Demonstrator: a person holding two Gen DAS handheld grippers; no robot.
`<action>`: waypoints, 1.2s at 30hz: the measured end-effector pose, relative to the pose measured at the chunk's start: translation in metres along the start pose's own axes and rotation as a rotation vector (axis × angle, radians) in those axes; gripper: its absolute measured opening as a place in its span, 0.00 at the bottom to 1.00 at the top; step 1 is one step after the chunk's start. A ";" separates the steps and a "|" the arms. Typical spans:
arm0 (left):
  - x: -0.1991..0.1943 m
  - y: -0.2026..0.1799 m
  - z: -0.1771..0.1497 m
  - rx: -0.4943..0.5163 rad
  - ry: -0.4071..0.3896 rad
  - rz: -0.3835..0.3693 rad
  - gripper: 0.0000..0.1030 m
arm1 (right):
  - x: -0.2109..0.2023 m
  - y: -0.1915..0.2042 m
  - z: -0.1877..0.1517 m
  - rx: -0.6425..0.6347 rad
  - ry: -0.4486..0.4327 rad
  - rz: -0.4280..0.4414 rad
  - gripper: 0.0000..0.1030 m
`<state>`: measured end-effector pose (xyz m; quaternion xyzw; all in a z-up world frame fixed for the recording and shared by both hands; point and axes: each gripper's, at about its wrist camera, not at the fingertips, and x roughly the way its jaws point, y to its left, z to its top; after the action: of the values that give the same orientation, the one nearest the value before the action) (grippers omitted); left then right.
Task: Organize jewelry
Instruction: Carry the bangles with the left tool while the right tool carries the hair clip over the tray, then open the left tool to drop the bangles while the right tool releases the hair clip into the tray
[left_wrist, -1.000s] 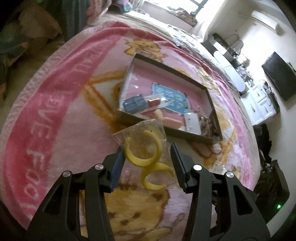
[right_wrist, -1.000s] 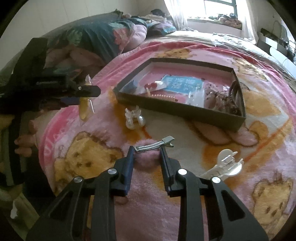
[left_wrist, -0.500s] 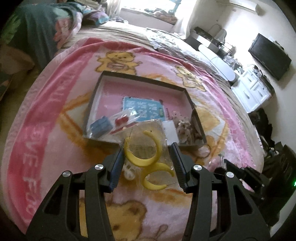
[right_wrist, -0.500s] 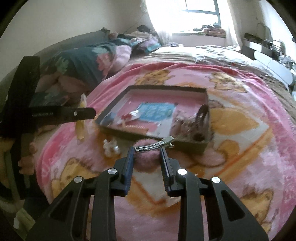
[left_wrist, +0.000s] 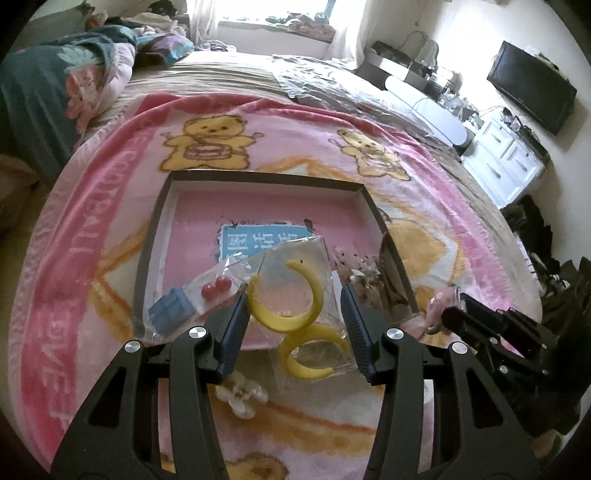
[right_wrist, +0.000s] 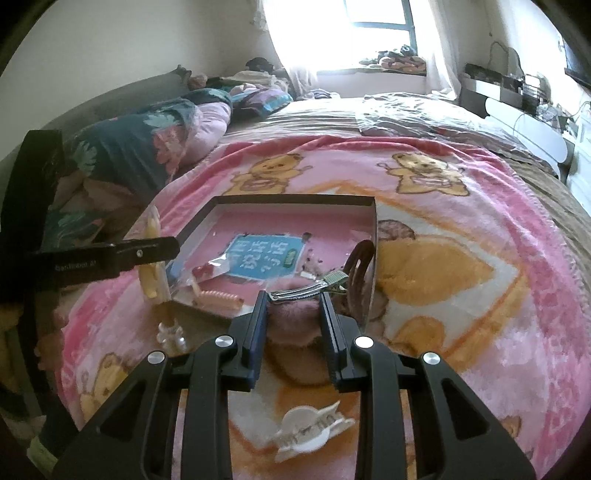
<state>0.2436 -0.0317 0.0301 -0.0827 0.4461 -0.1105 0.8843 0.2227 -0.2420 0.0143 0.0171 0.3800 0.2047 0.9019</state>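
On the pink bear-print blanket (left_wrist: 110, 229), the open box (left_wrist: 258, 176) fills mid-frame. The left gripper (left_wrist: 295, 317), clamping a clear bag of yellow hoop earrings (left_wrist: 295, 306), hangs over its near edge. The right gripper (right_wrist: 293, 314), pinching a pink pom-pom hair clip (right_wrist: 308, 290), is at the box's lower-right corner.

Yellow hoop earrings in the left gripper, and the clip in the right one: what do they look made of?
The yellow hoop earrings look like opaque matte plastic or resin, uniform in colour with thin metal posts, sealed in a clear glossy plastic bag that crinkles and glares. The hair clip in the right gripper looks like shiny silver metal, with a fuzzy pink pom-pom, probably faux fur.
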 end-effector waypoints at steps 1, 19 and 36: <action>0.003 0.000 0.002 0.002 0.004 0.001 0.40 | 0.004 -0.001 0.002 0.002 0.004 -0.003 0.26; 0.050 0.014 0.011 0.004 0.082 0.032 0.40 | 0.060 0.001 0.005 -0.008 0.108 0.012 0.28; 0.005 0.015 0.001 -0.003 0.014 0.055 0.67 | -0.010 -0.012 -0.013 0.086 -0.021 -0.013 0.83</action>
<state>0.2493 -0.0183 0.0234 -0.0710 0.4546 -0.0862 0.8837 0.2121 -0.2581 0.0099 0.0553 0.3793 0.1821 0.9055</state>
